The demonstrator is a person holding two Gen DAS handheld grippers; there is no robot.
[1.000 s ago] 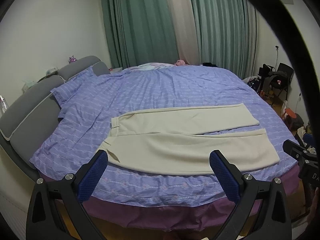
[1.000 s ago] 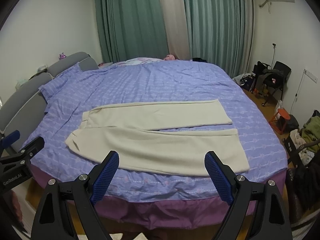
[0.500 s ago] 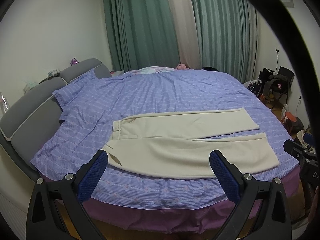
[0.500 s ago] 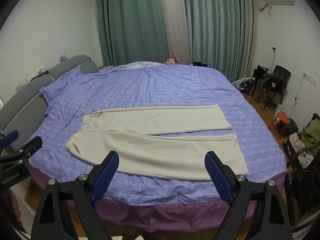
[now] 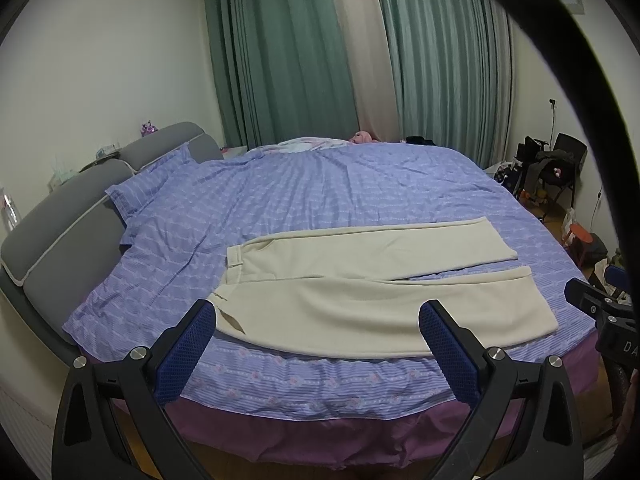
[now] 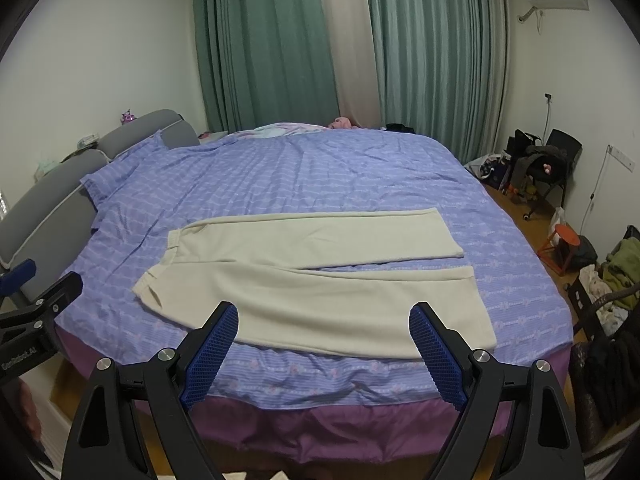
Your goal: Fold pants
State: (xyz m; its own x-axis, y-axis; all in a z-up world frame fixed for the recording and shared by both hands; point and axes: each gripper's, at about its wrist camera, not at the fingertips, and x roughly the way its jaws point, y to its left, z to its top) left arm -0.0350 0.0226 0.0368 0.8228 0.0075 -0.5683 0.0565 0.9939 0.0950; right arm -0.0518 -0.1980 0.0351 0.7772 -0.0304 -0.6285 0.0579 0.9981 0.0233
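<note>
Cream soft-knit pants point(image 5: 360, 280) lie flat on the purple striped bedspread point(image 5: 320, 192), near the bed's front edge, waistband toward the grey padded headboard point(image 5: 80, 200), hems toward the foot end; legs spread in a narrow V, not yet folded; left gripper point(image 5: 316, 348) jaws wide apart, nothing between them, short of the front edge; right gripper point(image 6: 324, 348) likewise apart and empty; fabric looks light, limp, mildly grippy, so it should drape and sag, not slide; I'd pinch the near leg at waistband corner and hem corner, lift low and lay it over the far leg; risk: a pinch catching the bedspread too.
</note>
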